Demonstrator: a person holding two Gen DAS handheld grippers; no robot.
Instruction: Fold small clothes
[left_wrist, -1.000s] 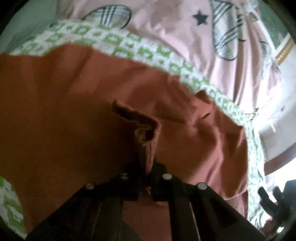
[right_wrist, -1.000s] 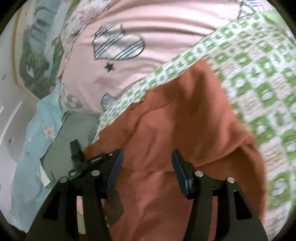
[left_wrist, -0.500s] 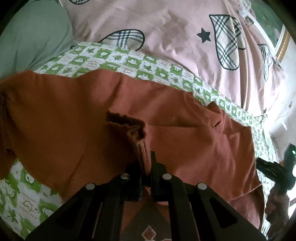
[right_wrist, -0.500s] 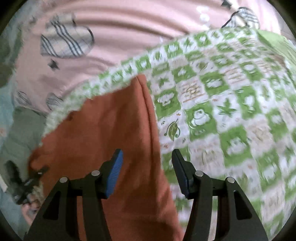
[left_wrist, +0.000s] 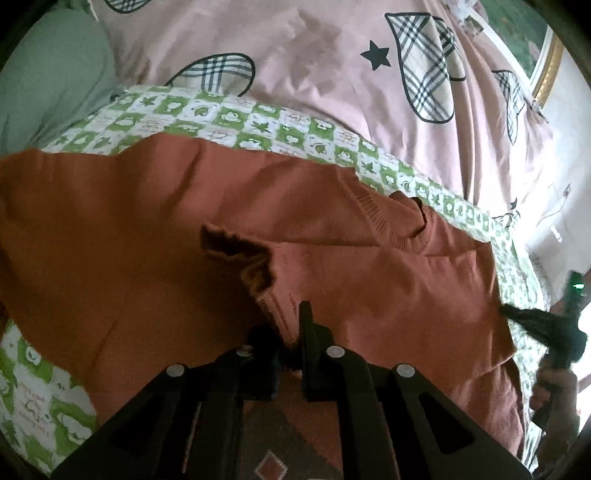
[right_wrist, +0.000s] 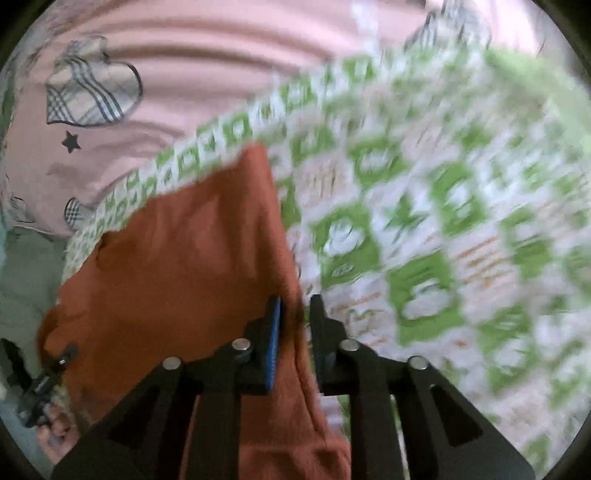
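A rust-orange knit sweater (left_wrist: 369, 280) lies spread on a green-and-white checked blanket (left_wrist: 258, 125), its neck opening toward the right. My left gripper (left_wrist: 288, 332) pinches a ribbed sleeve cuff (left_wrist: 255, 269) that stands up in a fold; its jaws are opening slightly with the cloth still between them. In the right wrist view the sweater (right_wrist: 192, 258) fills the lower left. My right gripper (right_wrist: 295, 314) is closing on the sweater's right-hand edge, with that edge between its pads. The right gripper (left_wrist: 535, 321) also shows at the sweater's far right corner in the left view.
A pink duvet (left_wrist: 314, 55) with plaid hearts and stars lies behind the blanket (right_wrist: 424, 258). At the left of it sits a grey-green pillow (left_wrist: 44, 81). A hand (left_wrist: 554, 391) holds the right gripper. The left gripper (right_wrist: 48, 376) shows small at the lower left.
The right gripper slid rightward to the sweater's edge and its jaws closed from wide apart onto it. The left gripper kept its pinch on the cuff, and more of the sweater came into view.
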